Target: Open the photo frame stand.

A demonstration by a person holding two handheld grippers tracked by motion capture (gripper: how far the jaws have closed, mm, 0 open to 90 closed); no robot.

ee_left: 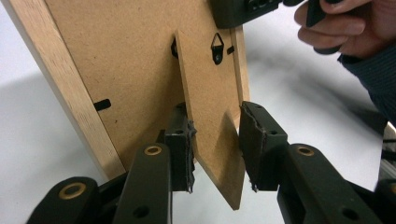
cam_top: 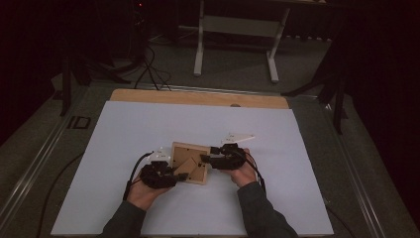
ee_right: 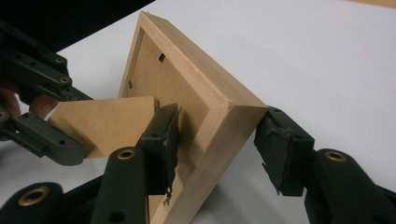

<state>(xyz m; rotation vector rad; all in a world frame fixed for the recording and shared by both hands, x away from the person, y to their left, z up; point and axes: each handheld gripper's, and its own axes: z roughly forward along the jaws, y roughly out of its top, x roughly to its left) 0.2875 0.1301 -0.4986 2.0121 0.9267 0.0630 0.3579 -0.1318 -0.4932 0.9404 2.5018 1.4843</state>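
Note:
A wooden picture frame [cam_top: 190, 161] lies tilted, back side up, on the white sheet [cam_top: 148, 129]. Its fibreboard stand flap [ee_left: 210, 116] sticks out from the back [ee_left: 130, 60]. My left gripper [ee_left: 215, 140] has its pads pressed on the flap's two side edges; in the high view it [cam_top: 181, 174] comes in at the frame's near left. My right gripper [ee_right: 219, 144] straddles a corner of the frame [ee_right: 219, 107]: one pad lies against the inner side, and the other stands just off the outer edge. In the high view it [cam_top: 205, 157] is at the frame's right.
A wooden board edge [cam_top: 198, 97] runs along the back of the sheet. Beyond it stand a white stand's legs [cam_top: 237, 29] and loose cables [cam_top: 148, 69] on the floor. The sheet has wide bare room all around the frame.

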